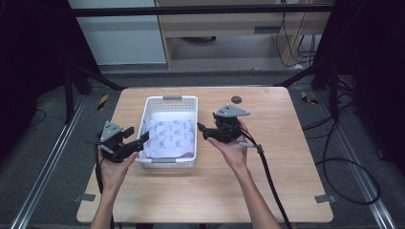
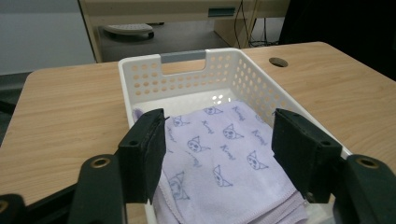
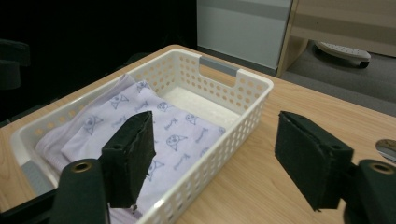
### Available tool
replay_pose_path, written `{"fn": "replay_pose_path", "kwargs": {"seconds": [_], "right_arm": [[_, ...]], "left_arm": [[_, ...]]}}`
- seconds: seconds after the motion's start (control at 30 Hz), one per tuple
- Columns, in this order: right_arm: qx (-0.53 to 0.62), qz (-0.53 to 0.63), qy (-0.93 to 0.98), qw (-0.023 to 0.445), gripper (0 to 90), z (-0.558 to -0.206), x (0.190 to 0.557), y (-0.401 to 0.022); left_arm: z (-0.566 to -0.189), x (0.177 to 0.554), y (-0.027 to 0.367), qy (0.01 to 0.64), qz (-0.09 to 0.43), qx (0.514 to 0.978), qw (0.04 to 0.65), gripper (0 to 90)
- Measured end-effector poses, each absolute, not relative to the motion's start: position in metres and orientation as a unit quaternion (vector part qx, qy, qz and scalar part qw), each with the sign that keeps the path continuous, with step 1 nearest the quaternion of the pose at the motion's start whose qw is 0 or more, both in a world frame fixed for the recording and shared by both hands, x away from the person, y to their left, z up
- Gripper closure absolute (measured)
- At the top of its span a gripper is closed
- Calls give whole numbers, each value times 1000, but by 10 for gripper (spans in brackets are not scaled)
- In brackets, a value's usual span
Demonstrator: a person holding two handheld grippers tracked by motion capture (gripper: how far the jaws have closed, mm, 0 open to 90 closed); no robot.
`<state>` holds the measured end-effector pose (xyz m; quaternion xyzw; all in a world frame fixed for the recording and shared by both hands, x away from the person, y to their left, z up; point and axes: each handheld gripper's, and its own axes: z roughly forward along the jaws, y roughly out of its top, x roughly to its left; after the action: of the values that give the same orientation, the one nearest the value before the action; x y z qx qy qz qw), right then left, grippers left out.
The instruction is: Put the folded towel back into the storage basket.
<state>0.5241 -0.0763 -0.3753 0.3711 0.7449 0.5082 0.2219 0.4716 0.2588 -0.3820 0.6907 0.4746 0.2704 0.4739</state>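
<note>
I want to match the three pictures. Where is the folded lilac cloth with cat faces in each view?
High view: the folded lilac cloth with cat faces lies left of centre, in the near part of the white perforated plastic basket.
Left gripper view: lower centre, between the jaws.
Right gripper view: centre-left.
Shared landmark: the basket's grey handle.

A white perforated plastic basket (image 1: 168, 101) stands left of centre on the light wooden table (image 1: 282, 157), its walls blocking sideways entry. Its open top gives access to the folded lilac printed cloth (image 1: 171, 136) inside. The frame's right and bottom tabletop lie bare.
</note>
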Motion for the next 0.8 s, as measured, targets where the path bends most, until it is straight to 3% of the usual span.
{"fn": "replay_pose_path", "kwargs": {"seconds": [0.23,0.47,0.8], "right_arm": [[371,498,748,235,192,-381,503,-114],[385,488,747,236,178,-396,488,-154],[402,473,750,228,182,-425,468,-203]], "left_arm": [[-389,463,253,460,267,709,463,298],[-403,452,259,451,264,726,448,263],[-420,437,265,450,256,742,426,283]]}}
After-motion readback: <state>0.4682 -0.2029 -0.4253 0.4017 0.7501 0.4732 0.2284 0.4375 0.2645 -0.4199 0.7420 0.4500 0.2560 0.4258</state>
